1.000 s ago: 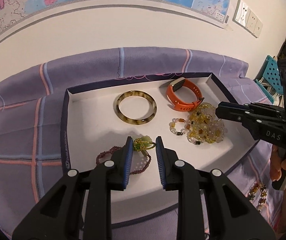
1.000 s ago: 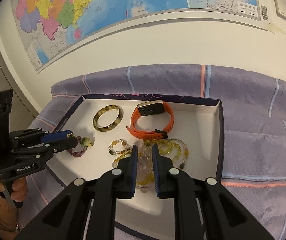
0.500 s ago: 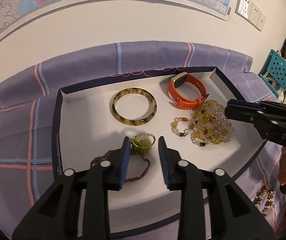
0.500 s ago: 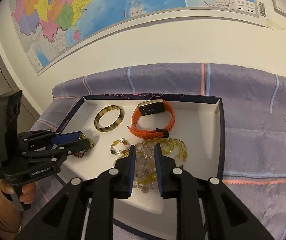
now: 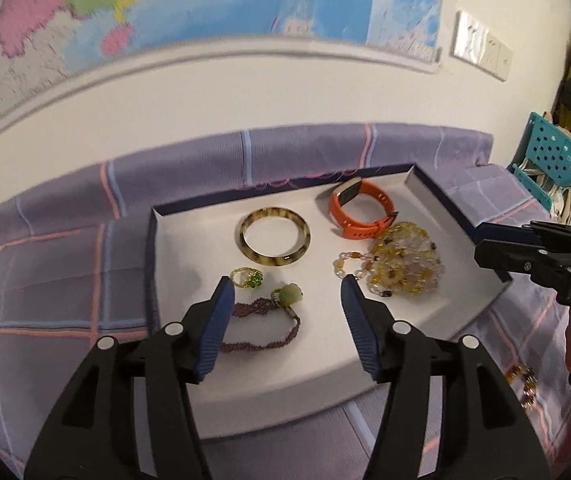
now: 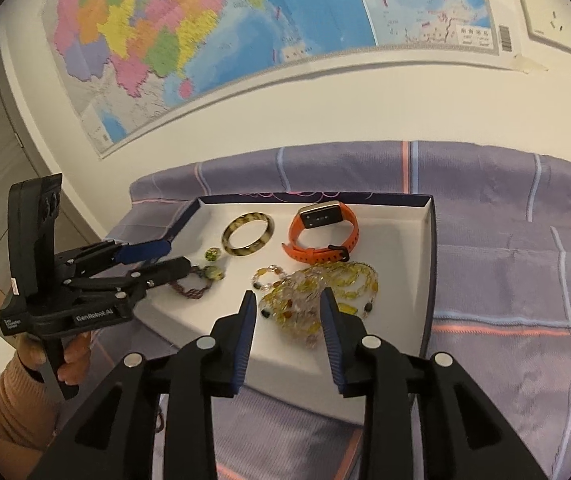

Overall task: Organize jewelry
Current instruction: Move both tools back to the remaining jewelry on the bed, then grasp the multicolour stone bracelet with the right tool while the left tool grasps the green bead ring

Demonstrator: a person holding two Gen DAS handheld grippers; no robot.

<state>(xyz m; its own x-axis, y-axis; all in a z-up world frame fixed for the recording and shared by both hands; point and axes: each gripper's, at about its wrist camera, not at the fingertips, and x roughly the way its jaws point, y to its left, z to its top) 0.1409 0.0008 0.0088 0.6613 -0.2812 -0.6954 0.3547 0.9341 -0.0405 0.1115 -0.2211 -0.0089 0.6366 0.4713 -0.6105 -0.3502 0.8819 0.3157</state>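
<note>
A white tray (image 5: 189, 248) with a navy rim holds a tortoiseshell bangle (image 5: 274, 237), an orange watch band (image 5: 359, 210), a pile of yellow and pink beads (image 5: 403, 258), a green ring (image 5: 247, 279) and a purple beaded bracelet (image 5: 265, 344) with a green pendant. My left gripper (image 5: 286, 280) hangs above the bracelet. Its jaws are opening and nothing is pressed between them. My right gripper (image 6: 288, 294) hovers at the near side of the bead pile (image 6: 317, 292). Its jaws are opening too and its pads are off the beads.
The tray lies on a purple checked cloth (image 6: 505, 248) against a white wall with a map (image 6: 245, 20). One more bead bracelet (image 5: 523, 380) lies on the cloth by the hand at the right. A teal basket (image 5: 545, 160) stands beyond the table's right end.
Both pairs of jaws have widened and both grippers have drawn back and up a little. The green ring has left the left fingers and now lies on the tray.
</note>
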